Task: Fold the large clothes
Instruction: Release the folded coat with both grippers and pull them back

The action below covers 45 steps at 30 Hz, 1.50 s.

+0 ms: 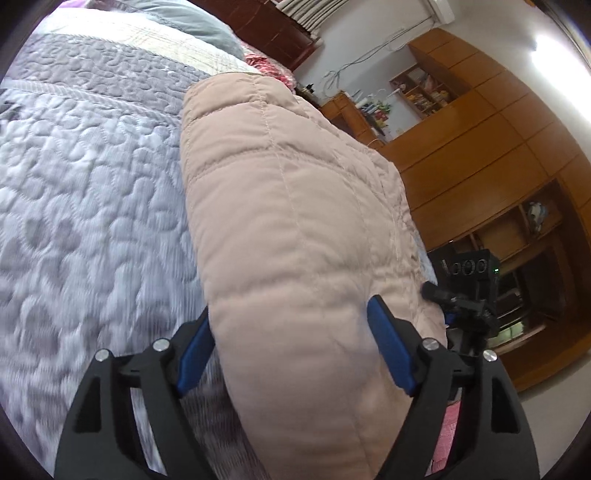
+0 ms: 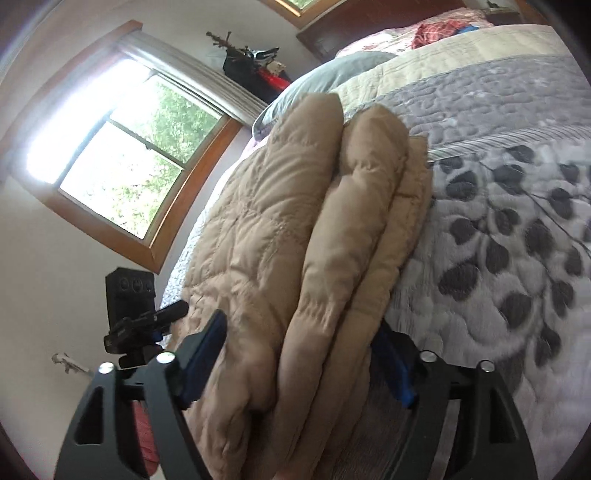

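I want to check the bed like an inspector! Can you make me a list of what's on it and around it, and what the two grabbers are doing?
Surface: bed with a grey quilted bedspread, leaf-patterned part in the right wrist view.
Job's things: puffy beige quilted garment, folded into thick layers, lying on the bedspread.
Clutter: grey pillow and red patterned cloth near the headboard.
Grippers: left gripper and right gripper each straddle one end of the garment; jaws wide, grip cannot be told.
Cables: thin wires on the white wall.
Surroundings: window; wooden cabinets with shelves.
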Motion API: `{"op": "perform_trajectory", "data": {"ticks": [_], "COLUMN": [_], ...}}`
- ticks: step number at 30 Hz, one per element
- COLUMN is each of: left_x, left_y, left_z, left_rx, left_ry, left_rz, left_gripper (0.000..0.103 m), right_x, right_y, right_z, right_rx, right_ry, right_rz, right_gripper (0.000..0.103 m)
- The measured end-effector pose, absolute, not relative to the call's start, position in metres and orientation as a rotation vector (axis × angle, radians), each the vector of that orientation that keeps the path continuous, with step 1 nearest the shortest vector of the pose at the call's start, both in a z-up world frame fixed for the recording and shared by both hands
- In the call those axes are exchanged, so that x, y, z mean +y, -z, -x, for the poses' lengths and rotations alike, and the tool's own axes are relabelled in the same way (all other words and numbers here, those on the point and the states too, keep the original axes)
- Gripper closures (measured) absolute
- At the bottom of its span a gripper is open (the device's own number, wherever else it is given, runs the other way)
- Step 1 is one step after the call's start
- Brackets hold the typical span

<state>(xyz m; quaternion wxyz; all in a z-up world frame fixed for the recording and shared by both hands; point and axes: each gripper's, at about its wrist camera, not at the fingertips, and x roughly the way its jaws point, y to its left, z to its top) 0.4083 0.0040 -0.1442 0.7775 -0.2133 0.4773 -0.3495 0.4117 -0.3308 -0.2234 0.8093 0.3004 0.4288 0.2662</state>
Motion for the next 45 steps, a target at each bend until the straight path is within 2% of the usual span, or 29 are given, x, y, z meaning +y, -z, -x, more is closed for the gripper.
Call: {"op": "perform_trajectory", "data": {"ticks": [10,21,26,28,30,33,45], "left_x": [0.022,0.016,0.018,0.018,0.017,0.014,0.008], "left_y": [0.126,0.149,0.131,0.118,0.105,0.090,0.060], "left_z": [-0.323,-0.314,-0.306,-0.299,-0.291,-0.278,-0.222], "left_rx": [0.953,0.976,0.961,0.943,0.920,0.895,0.808], "left_ry": [0.652,0.608,0.571,0.538,0.497,0.448,0.300], "left_rz": [0.295,0.224,0.206,0.172,0.126,0.089,0.034], "left_gripper": [0.020,0.018,0.019,0.015,0.012,0.008,0.006], "right_x": [-0.328,-0.322,-0.309,-0.305,-0.299,-0.286,-0.253], "right_y": [0.203,0.240,0.221,0.205,0.191,0.176,0.149], "right_z": [-0.328,-0.320,-0.315,-0.307,-0.292,-0.274,-0.227], "right_rx": [0.930,0.999,0.968,0.949,0.922,0.890,0.838], "right_ry": [-0.429,-0.313,-0.280,-0.240,-0.200,-0.179,-0.130], "right_rz": [-0.488,-0.428,-0.388,-0.337,-0.286,-0.232,-0.179], "right_gripper": [0.021,0.023,0.023,0.021,0.010,0.004,0.004]}}
